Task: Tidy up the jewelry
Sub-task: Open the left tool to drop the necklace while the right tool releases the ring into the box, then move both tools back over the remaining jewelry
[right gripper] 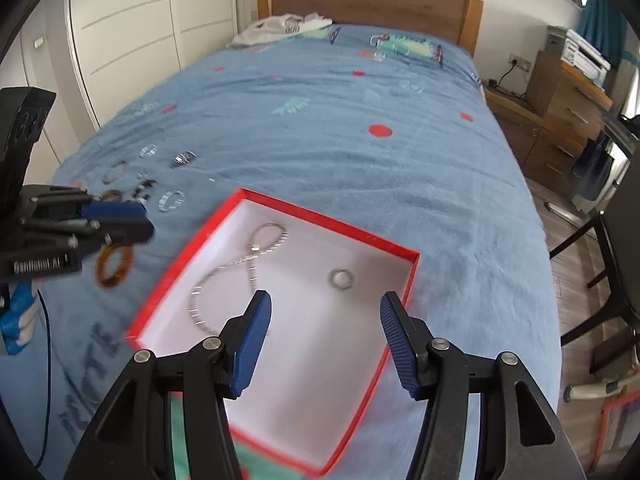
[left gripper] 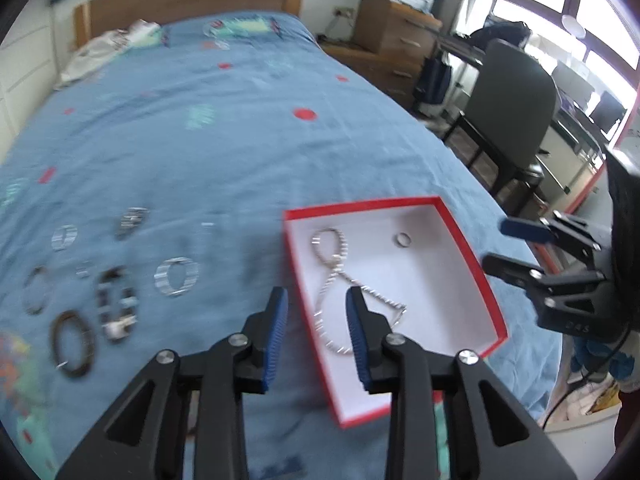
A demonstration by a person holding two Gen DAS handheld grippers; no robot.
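Observation:
A red box with a white inside point(left gripper: 360, 205) point(right gripper: 332, 224) lies on the blue bedcover. In it are a silver chain point(left gripper: 332, 268) point(right gripper: 256, 252) looped like an eight and a small silver ring point(left gripper: 403, 239) point(right gripper: 341, 279). My left gripper point(left gripper: 316, 294) hangs open over the box's left rim with nothing between its pads. My right gripper point(right gripper: 326, 298) stands open above the box's near part, also empty. Left of the box lie several loose pieces: a silver bangle point(left gripper: 176, 276) point(right gripper: 171, 200), a brown bangle point(left gripper: 72, 344) point(right gripper: 116, 266), a dark beaded bracelet point(left gripper: 116, 300).
The blue bedcover point(left gripper: 240, 140) stretches back to a wooden headboard point(right gripper: 372, 0), with white clothing point(right gripper: 284, 26) by it. A dark chair point(left gripper: 508, 108) and wooden drawers point(left gripper: 396, 36) stand to the bed's right. White wardrobe doors point(right gripper: 132, 28) are on its left.

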